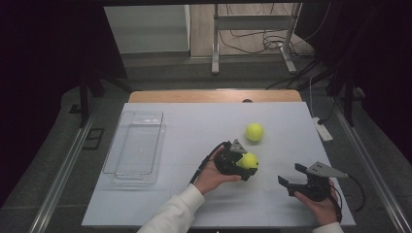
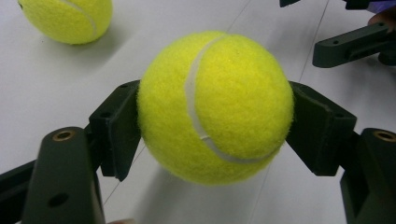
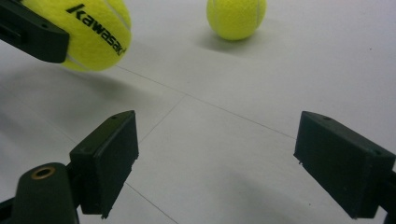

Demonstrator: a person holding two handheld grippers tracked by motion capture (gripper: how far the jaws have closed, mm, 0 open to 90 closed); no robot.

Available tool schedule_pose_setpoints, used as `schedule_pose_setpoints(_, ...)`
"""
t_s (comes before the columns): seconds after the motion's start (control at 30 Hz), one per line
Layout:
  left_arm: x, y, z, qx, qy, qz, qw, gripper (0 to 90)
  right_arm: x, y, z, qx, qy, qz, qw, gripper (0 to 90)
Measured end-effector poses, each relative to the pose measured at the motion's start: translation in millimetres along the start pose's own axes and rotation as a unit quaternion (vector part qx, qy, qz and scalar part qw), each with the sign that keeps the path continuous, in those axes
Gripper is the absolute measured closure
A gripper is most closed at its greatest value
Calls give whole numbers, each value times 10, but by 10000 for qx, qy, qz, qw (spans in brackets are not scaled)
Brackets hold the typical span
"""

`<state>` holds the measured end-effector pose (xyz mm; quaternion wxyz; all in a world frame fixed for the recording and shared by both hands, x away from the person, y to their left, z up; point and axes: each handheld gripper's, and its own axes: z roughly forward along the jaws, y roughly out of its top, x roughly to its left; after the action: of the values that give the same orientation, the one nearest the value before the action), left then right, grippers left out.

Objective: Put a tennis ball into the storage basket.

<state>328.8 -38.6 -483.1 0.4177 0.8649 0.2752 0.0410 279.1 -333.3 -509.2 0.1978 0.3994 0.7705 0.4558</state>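
From my station I see one white table (image 1: 160, 204), one clear tray (image 1: 136, 145) at its left, and two tennis balls. My left gripper (image 1: 241, 167) clamps one ball (image 2: 215, 107), lifted off the surface, I think; I'd carry it level and low toward the tray, without loosening. The other ball (image 1: 254, 131) rests beyond. My right gripper (image 3: 215, 163) gapes wide, holding nothing.

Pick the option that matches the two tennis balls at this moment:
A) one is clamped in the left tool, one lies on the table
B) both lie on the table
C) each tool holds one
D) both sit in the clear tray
A: the left tool pinches one tennis ball between its pads, while the other ball rests free on the table.
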Motion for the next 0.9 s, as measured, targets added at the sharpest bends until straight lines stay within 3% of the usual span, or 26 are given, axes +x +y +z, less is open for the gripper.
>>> schedule_pose_setpoints(0.9,54,-111,-341,-262,126,-39,9996,263,7,2,1,-2,-13,-1,10000,142)
